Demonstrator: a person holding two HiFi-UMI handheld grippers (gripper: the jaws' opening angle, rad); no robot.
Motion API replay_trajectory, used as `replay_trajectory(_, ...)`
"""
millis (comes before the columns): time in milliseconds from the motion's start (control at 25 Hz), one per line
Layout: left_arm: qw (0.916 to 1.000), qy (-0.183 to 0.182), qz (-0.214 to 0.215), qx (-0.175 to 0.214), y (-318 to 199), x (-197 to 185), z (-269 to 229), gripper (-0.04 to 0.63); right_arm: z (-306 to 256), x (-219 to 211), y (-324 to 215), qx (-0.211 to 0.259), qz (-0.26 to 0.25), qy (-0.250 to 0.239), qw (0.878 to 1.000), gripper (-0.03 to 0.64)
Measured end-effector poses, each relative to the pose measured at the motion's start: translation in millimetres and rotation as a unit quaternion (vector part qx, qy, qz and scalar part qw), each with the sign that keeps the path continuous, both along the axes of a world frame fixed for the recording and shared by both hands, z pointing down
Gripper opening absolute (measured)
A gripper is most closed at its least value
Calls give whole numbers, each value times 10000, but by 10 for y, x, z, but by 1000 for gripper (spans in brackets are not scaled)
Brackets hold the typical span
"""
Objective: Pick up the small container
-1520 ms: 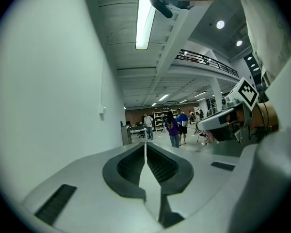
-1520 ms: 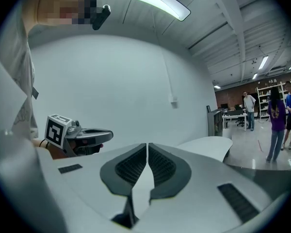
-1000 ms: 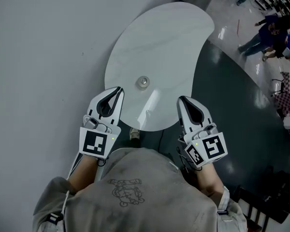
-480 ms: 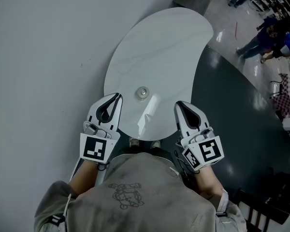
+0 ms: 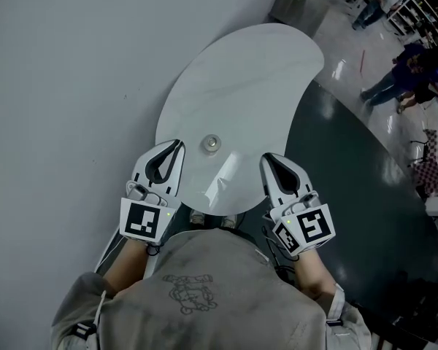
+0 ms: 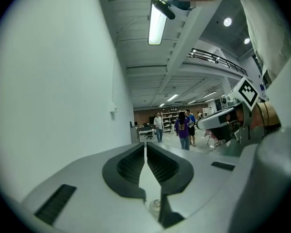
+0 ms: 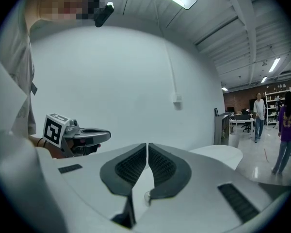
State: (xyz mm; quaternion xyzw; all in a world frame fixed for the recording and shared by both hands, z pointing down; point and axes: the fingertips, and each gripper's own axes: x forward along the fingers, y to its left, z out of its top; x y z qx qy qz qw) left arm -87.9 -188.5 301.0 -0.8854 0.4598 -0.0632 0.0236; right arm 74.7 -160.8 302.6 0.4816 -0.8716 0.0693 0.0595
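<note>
A small clear round container (image 5: 211, 144) with a pale lid stands on the white kidney-shaped table (image 5: 241, 79), near its front edge. My left gripper (image 5: 177, 145) hovers over the table's front left rim, shut and empty, just left of the container. My right gripper (image 5: 264, 160) is over the front right rim, also shut with nothing in it, farther from the container. In the left gripper view the container (image 6: 155, 205) peeks out low between the jaws. In the right gripper view it (image 7: 147, 196) is a small glimpse under the closed tips.
A pale wall (image 5: 66, 79) runs along the table's left. Dark floor (image 5: 350, 188) lies to the right. Several people (image 5: 409, 57) stand far off at the upper right, and shelves and desks (image 6: 150, 127) show in the distance.
Both grippers shifted slightly lower in the head view and the table and container slid a little with the camera. Both jaws stayed shut.
</note>
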Motion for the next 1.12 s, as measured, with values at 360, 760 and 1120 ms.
replay_trajectory(360,9997,-50,-232,91,49,151,-78,28,-10,179,-12,-59,-209,-101,9997,34)
replay_trajectory(760,9994,-344,2,35,-97,374,84,274,-34,138,-128,98,-577,125,9982,34)
replay_trajectory(1120,9972,-497,564,-35,-313,669,511,341,-14,-5,-356,168,-773,173,9967,34)
